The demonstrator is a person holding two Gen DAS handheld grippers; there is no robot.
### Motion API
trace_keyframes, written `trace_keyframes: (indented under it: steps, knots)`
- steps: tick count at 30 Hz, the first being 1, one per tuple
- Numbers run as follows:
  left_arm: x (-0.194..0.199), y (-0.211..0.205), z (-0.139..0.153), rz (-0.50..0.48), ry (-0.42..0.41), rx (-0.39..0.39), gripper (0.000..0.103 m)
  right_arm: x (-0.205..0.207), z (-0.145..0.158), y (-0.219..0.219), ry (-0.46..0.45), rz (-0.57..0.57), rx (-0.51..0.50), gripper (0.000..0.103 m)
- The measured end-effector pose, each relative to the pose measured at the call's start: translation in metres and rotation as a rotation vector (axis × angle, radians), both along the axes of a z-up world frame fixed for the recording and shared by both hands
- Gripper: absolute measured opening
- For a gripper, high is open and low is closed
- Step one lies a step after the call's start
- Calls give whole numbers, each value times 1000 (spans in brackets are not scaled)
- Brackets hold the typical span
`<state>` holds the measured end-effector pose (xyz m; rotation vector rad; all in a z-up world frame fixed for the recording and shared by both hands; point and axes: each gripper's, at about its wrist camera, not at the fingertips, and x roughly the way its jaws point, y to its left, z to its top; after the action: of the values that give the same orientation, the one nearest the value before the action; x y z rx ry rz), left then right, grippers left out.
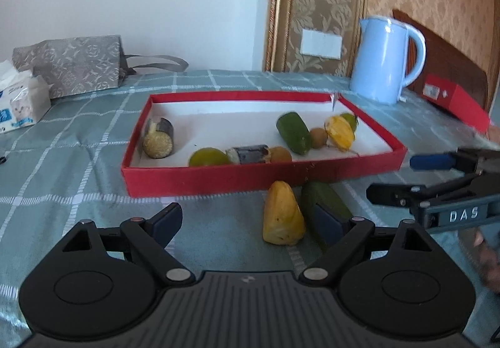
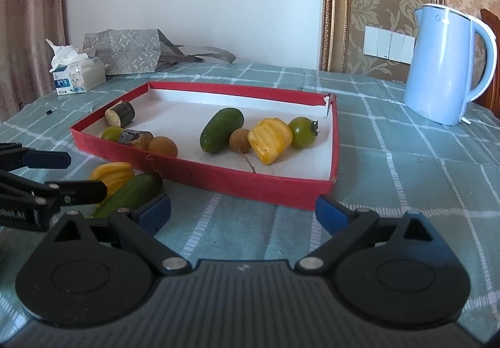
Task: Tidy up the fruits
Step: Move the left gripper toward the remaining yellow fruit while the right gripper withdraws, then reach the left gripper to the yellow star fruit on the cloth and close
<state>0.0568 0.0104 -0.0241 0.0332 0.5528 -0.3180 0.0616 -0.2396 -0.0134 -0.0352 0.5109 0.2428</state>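
A red tray (image 1: 218,181) (image 2: 250,184) with a white floor holds several fruits: a green cucumber (image 1: 293,132) (image 2: 222,129), a yellow jackfruit piece (image 1: 340,132) (image 2: 270,140), a green tomato (image 2: 302,132), longans and two sugarcane pieces (image 1: 157,138). On the cloth in front of the tray lie a yellow jackfruit piece (image 1: 282,216) (image 2: 112,174) and a green cucumber (image 1: 325,201) (image 2: 131,195). My left gripper (image 1: 250,226) is open and empty, just short of these two. My right gripper (image 2: 243,213) is open and empty, to their right.
A light blue kettle (image 1: 384,60) (image 2: 447,67) stands at the back right. A red box (image 1: 456,98) lies behind it. A tissue pack (image 1: 18,101) (image 2: 78,76) and a grey patterned bag (image 1: 72,63) (image 2: 125,51) sit at the back left. A checked green cloth covers the table.
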Motion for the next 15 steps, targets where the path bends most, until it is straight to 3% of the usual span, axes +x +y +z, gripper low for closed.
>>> trace_keyframes:
  steps: [6,15]
  knots:
    - [7,1,3,-14,34,-43,92,2,-2,0,19,-15,-10,98]
    - [6,-4,5,-8,23,19,92,4,-3,-1,30,-17,-8,100]
